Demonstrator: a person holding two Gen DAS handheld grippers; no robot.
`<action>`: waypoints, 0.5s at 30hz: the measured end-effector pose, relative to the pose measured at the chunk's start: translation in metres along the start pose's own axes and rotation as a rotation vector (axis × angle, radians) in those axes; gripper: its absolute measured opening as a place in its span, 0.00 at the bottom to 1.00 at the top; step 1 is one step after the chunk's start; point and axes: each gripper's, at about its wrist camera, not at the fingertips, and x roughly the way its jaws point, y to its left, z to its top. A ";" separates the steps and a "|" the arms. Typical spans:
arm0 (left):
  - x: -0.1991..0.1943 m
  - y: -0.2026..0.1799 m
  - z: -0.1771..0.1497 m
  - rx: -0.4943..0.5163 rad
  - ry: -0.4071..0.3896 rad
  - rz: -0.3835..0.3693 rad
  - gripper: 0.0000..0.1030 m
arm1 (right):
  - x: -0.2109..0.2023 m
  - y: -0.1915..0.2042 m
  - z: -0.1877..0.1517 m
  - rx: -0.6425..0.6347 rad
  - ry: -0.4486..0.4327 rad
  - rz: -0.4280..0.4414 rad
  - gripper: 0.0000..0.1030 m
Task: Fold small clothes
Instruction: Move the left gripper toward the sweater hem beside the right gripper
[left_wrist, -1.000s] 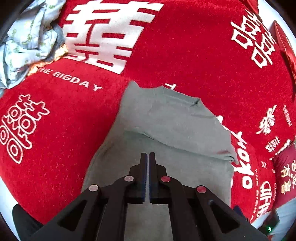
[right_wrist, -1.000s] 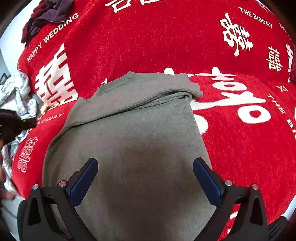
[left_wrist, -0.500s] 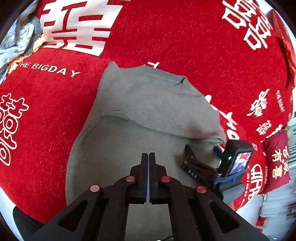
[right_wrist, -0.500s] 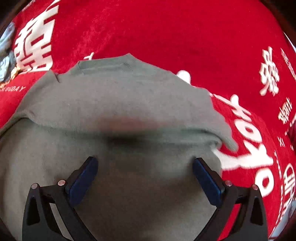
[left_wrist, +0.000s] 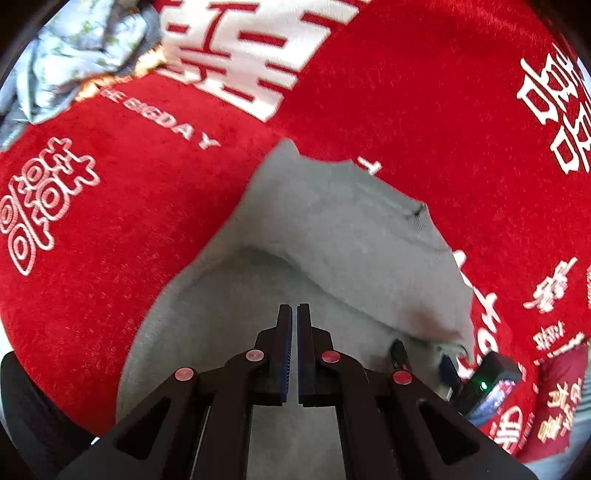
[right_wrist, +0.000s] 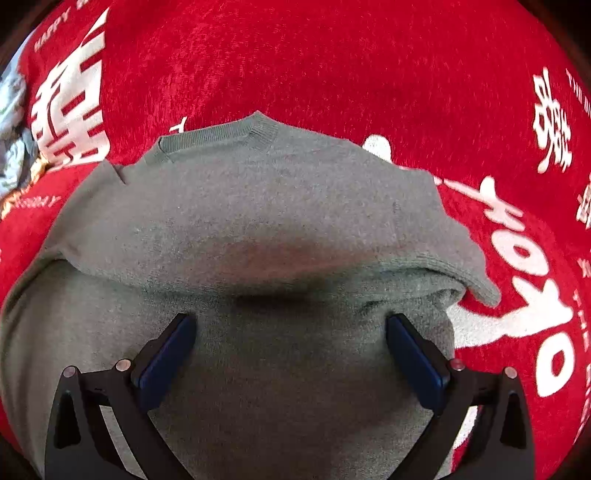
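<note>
A grey knitted sweater (left_wrist: 332, 236) (right_wrist: 266, 206) lies on a red cloth, its collar end folded over the body so a fold edge runs across the middle. My left gripper (left_wrist: 294, 314) hovers over the lower left part of the sweater, shut with nothing between its fingers. My right gripper (right_wrist: 290, 325) stands open just below the fold edge, its blue pads (right_wrist: 166, 354) wide apart over the grey fabric. In the left wrist view the right gripper (left_wrist: 421, 350) shows at the sweater's right side, near the fold's corner.
The red cloth (left_wrist: 406, 92) (right_wrist: 332, 55) with white wedding lettering covers the whole surface. A crumpled pale blue patterned garment (left_wrist: 74, 55) (right_wrist: 11, 122) lies at the far left. A red cushion (left_wrist: 554, 402) with gold characters sits at the lower right.
The right gripper moved down and closer to the sweater's fold edge, still open. The left gripper shifted slightly and rolled, staying shut; the right gripper came into its view.
</note>
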 end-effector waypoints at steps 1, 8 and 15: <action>-0.001 -0.003 -0.001 0.015 -0.020 0.052 0.01 | -0.001 -0.003 -0.001 0.013 0.003 0.016 1.00; -0.019 -0.018 -0.010 0.089 -0.105 0.141 0.01 | 0.002 -0.006 0.000 0.012 0.003 0.019 1.00; -0.056 -0.020 -0.008 0.042 -0.228 0.222 0.01 | 0.002 -0.007 0.000 0.012 0.003 0.018 1.00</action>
